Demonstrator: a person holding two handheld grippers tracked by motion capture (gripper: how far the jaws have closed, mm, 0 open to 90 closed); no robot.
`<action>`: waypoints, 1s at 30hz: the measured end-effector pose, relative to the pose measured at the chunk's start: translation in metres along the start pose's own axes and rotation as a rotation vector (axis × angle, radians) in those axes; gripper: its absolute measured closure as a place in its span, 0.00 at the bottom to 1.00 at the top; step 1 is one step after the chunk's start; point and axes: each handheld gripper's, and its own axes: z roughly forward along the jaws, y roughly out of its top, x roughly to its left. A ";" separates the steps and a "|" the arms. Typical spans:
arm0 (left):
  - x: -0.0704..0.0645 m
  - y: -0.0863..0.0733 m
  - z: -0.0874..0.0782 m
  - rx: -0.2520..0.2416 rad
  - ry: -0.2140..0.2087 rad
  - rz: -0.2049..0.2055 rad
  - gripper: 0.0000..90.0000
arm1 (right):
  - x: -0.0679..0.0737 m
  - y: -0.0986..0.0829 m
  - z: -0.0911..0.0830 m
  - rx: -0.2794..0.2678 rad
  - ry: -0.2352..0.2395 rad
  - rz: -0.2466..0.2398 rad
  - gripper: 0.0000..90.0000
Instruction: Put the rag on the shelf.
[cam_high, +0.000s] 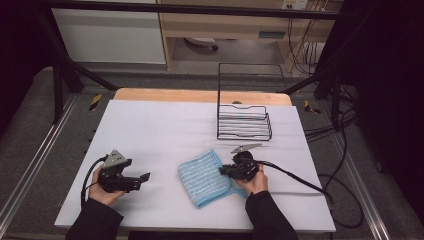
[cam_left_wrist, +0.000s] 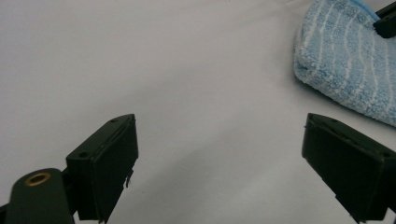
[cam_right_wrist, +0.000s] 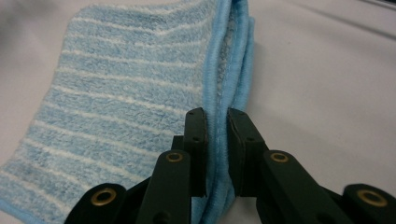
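Note:
A folded blue towel (cam_high: 202, 178) with white stripes lies on the white table cover, near the front centre. My right gripper (cam_high: 224, 171) is at the towel's right edge, its jaws shut on the hemmed edge of the towel (cam_right_wrist: 116, 107); the right gripper (cam_right_wrist: 217, 140) pinches the stacked layers there. My left gripper (cam_high: 145, 176) rests on the cover to the left of the towel, jaws wide open with nothing between them. In the left gripper view the left gripper (cam_left_wrist: 219, 158) points toward the towel (cam_left_wrist: 345, 65), which lies off to the upper right.
A black wire basket (cam_high: 244, 121) stands behind the towel at the right centre of the white cover (cam_high: 160, 130). A wooden table edge (cam_high: 200, 95) shows beyond. Cables (cam_high: 300, 182) trail to the right of the right hand.

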 end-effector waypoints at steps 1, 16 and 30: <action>0.000 0.000 0.000 0.000 -0.001 0.000 0.12 | 0.001 -0.001 -0.002 -0.002 -0.008 0.007 0.89; -0.002 0.000 0.000 0.005 -0.001 0.008 0.12 | 0.013 -0.025 -0.022 -0.047 -0.122 0.091 0.88; -0.002 0.000 0.002 0.010 -0.001 0.011 0.12 | -0.001 -0.013 -0.026 -0.152 -0.085 0.059 0.59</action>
